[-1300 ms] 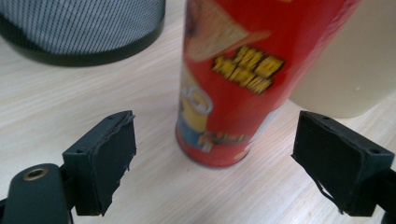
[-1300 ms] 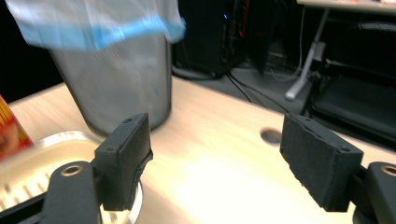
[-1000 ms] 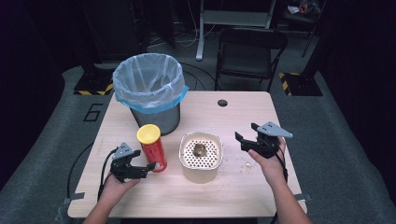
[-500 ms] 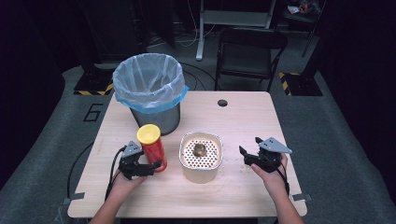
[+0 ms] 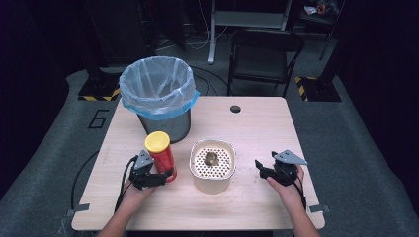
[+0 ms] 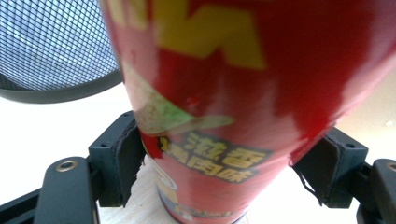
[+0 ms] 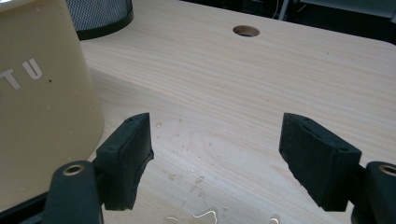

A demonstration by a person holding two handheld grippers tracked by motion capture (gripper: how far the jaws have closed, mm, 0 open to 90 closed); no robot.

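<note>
— Down at the near left of the table point(image 5: 257, 123), the left gripper point(image 5: 165, 176) has its jaws round the red can point(image 5: 160, 154), low on its body. See how they have just been closing in on it?

— Yes. From the left gripper view the can point(image 6: 233, 93) stands between the two pads, and both pads look to be touching its sides. It is upright on the wood, yellow lid on top. Why so low?

— My guess: a low grip steadies the can against the table, so it won't tip.

— And it sits just beside the strainer bowl point(image 5: 212, 165), in front of the bin point(image 5: 158, 91). That bin has a blue liner, so the can may be bound there.

— Or its contents go into the bowl. Something brown already lies on the bowl's holed insert; I cannot tell what.

— What of the right gripper point(image 5: 262, 169)?

— Jaws spread, nothing between them. In the right gripper view they hang over bare wood with a few water drops, the bowl's wall point(image 7: 42, 102) off to one side.

— So it points at the bowl, apart from it. Ready to hold the bowl, I'd judge.
</note>
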